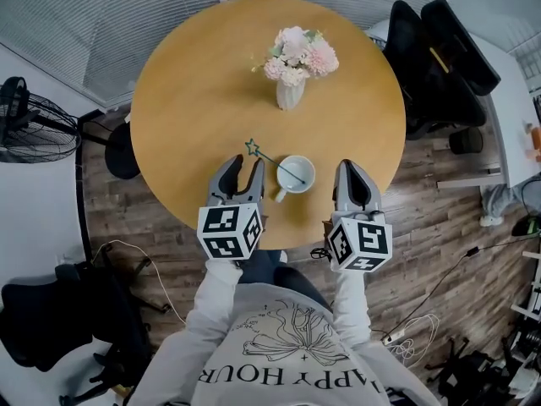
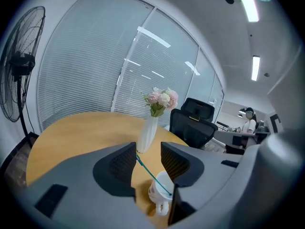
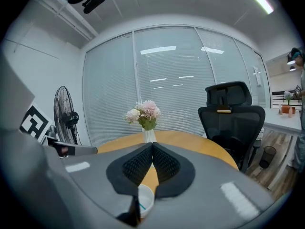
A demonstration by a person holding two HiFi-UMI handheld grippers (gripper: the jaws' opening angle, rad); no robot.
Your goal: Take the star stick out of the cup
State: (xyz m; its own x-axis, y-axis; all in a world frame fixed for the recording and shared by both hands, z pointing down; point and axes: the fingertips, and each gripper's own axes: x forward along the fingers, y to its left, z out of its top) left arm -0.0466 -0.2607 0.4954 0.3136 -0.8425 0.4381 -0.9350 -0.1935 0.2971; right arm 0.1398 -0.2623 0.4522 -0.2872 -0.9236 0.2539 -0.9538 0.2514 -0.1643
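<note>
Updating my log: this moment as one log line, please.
left gripper open, star stick between jaws | right gripper shut, empty | star stick in cup

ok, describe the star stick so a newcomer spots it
On the round wooden table, near the person's edge, stands a white cup. The star stick leans out of it: the only thin teal rod, tipped with a small star.

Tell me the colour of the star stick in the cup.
Teal; the star stick shows best in the head view.
</note>
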